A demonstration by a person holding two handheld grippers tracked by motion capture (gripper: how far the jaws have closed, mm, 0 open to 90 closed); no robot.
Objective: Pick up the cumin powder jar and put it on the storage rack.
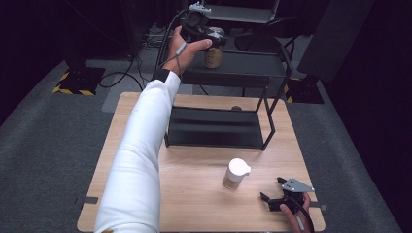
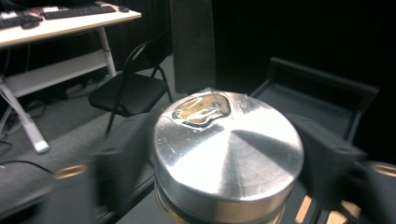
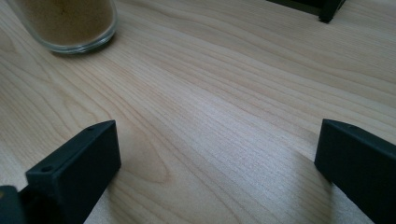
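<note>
Our left tongs (image 1: pixel 212 42) straddle the silver-lidded jar (image 2: pixel 229 154) on the black rack's (image 1: pixel 218 127) upper shelf at twelve o'clock, though we cannot tell whether they grip it. Our right tongs (image 1: pixel 273 190) rest spread on the desk (image 1: pixel 194 194) at five o'clock, with a white-capped jar (image 1: pixel 236 173) just toward ten o'clock.

My left gripper (image 2: pixel 224 186) has matt black plastic jaws around a jar (image 1: pixel 213 57) whose lid (image 2: pixel 229 158) is brushed metal, shiny, with a crinkled glossy patch of tape on top. My right gripper (image 3: pixel 217 163) shows the same matt black plastic. The table (image 3: pixel 224 93) is pale, smooth, matt wood grain. The second jar (image 1: pixel 236 174) is clear glossy glass, holding a fine brown powder.
</note>
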